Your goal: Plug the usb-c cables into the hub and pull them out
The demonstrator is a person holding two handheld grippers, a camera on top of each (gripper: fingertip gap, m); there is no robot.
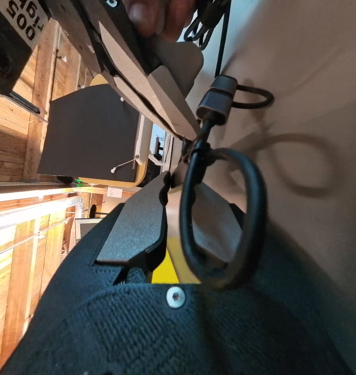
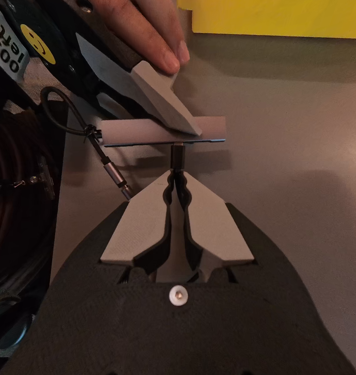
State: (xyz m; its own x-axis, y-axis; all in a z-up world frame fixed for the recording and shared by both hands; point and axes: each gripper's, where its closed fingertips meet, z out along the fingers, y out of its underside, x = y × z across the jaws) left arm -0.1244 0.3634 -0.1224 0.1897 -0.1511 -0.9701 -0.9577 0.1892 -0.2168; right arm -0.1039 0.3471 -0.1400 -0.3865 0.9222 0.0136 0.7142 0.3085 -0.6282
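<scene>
Your right gripper [image 2: 176, 172] clamps the cable [image 2: 177, 157] at the hub [image 2: 132, 129]; your left gripper [image 2: 193, 132] clamps the hub.

Black textured tool [image 2: 176, 174], grey fingers [image 2: 209, 219], white screw [image 2: 178, 297]

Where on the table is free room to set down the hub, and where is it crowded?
Free: the bare grey table right of the hub, below the yellow block. Crowded: left of the hub, around the cable with the silver plug.
</scene>
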